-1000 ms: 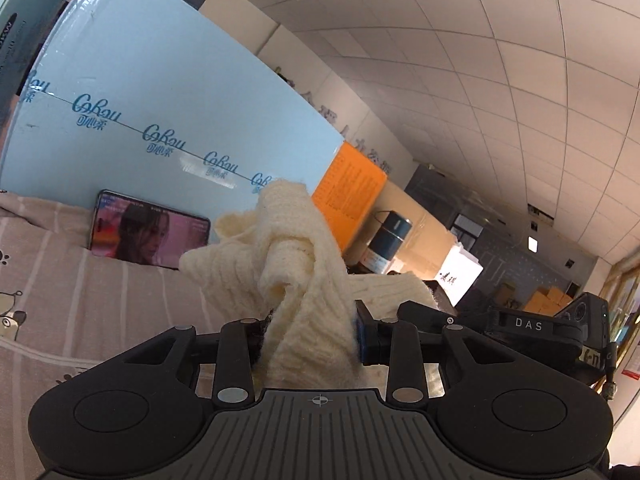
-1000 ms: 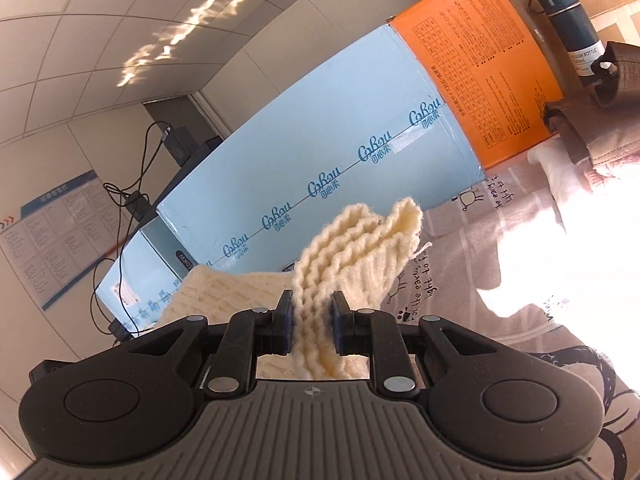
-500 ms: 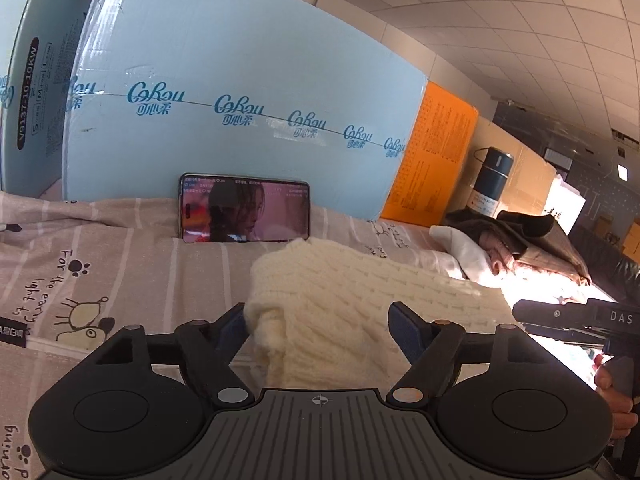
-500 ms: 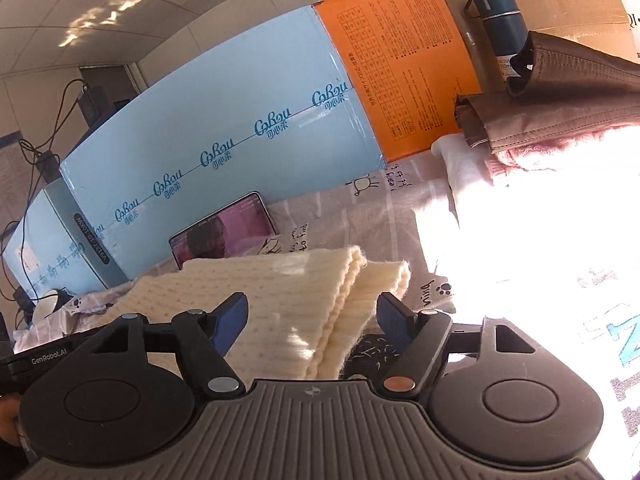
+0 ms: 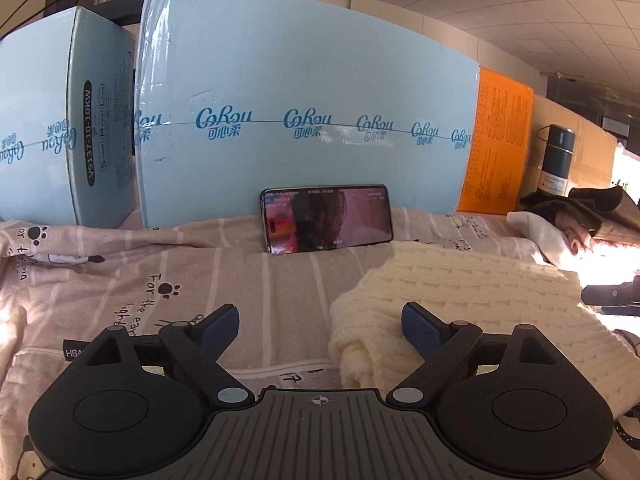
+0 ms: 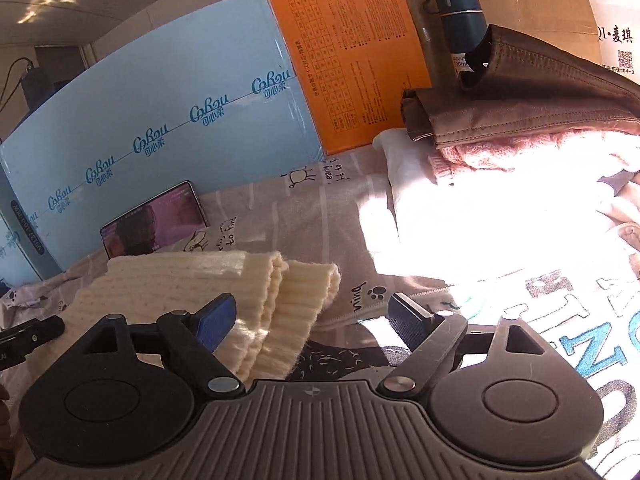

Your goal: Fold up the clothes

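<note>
Your left gripper was spread wide, nothing between the pads; the right pad sat over the near-left edge of the sweater without closing on it. Your right gripper was equally wide, empty, its left pad over the sweater's ribbed end.

The sweater lay flat and folded on the bedsheet, at 2 o'clock in the left view and 10 o'clock in the right. Long axis ran left-right across both views; the ribbed end pointed toward 3 o'clock in the right view, layers stacked there.

The sheet was striped beige with paw prints. The phone leaned upright at 12 o'clock against the blue box, screen lit. The orange panel stood beside that box, the flask past it. The clothes pile sat at 2 o'clock in the right view, in hard sunlight.
</note>
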A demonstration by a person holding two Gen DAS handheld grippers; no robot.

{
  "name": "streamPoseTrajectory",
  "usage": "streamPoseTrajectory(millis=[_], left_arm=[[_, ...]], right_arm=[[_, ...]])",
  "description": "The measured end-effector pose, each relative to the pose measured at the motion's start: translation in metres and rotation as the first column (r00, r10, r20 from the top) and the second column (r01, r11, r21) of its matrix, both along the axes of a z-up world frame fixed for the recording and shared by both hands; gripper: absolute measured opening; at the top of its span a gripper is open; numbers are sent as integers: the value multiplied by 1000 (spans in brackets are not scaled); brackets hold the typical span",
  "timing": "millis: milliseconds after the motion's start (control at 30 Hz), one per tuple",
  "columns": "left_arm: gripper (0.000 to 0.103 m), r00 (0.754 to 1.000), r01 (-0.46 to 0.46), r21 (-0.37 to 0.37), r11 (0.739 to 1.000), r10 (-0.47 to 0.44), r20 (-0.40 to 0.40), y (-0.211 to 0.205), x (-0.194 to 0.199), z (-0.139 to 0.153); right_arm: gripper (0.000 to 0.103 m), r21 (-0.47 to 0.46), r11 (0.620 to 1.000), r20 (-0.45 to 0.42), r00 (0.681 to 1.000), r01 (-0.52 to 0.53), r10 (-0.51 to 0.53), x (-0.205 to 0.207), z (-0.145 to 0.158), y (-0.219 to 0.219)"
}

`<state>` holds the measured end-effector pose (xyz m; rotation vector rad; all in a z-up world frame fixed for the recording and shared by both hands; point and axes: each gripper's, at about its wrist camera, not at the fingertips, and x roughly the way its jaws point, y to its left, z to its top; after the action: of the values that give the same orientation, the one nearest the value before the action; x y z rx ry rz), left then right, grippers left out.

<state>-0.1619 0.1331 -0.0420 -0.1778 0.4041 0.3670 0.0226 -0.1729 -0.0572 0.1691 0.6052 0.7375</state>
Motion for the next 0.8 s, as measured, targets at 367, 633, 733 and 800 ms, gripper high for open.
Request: streamPoseTrajectory(millis=[367,633,733,800], left_arm=[[93,997,27,-66,997,-22,74,5,-14,9],[93,996,61,-84,995,-54,76,6,-12,5],[93,988,123,-52,991,-118,98,1,-14,6],[93,978,175,14,984,-176,110,-7,-17,7]], right_arm=[[83,-94,950,43,952,-297,302,23,3,46],[20,-25,947,83,943,-321,322,26,1,32],[16,35,934,148,926,-357,348,18,12,22],[15,94,906,197,900,-412,389,10,22,14]])
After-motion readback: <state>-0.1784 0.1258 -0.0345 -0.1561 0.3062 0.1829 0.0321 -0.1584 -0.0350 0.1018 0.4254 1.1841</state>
